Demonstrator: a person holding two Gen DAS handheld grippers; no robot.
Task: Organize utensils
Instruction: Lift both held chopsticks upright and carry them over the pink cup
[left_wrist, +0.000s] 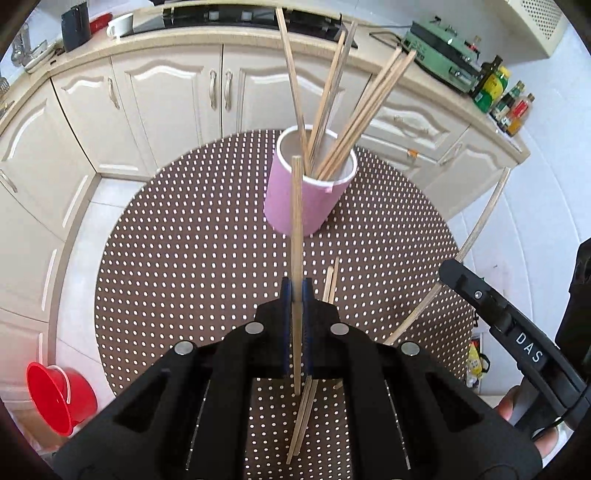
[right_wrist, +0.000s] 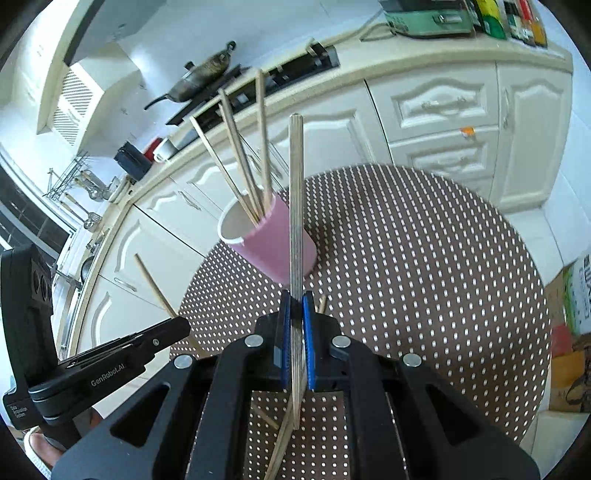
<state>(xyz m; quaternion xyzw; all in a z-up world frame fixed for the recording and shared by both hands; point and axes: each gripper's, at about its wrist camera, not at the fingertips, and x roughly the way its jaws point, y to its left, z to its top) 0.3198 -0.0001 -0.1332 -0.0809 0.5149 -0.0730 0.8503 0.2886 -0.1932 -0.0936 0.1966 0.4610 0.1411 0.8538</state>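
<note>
A pink cup (left_wrist: 295, 199) stands on a round brown dotted table (left_wrist: 184, 258) and holds several wooden chopsticks (left_wrist: 332, 110) that lean out. My left gripper (left_wrist: 296, 291) is shut on a wooden chopstick (left_wrist: 296, 221) that points up towards the cup. My right gripper (right_wrist: 296, 306) is shut on a pale chopstick (right_wrist: 296, 203) held upright in front of the cup (right_wrist: 275, 243). Loose chopsticks (left_wrist: 304, 417) lie on the table under the left gripper. The right gripper's body (left_wrist: 509, 325) shows at the right of the left wrist view.
White kitchen cabinets (left_wrist: 166, 92) and a counter with a hob curve behind the table. Bottles (left_wrist: 506, 96) stand on the counter at right. A red bucket (left_wrist: 59, 398) sits on the floor at left. A wok (right_wrist: 199, 77) rests on the stove.
</note>
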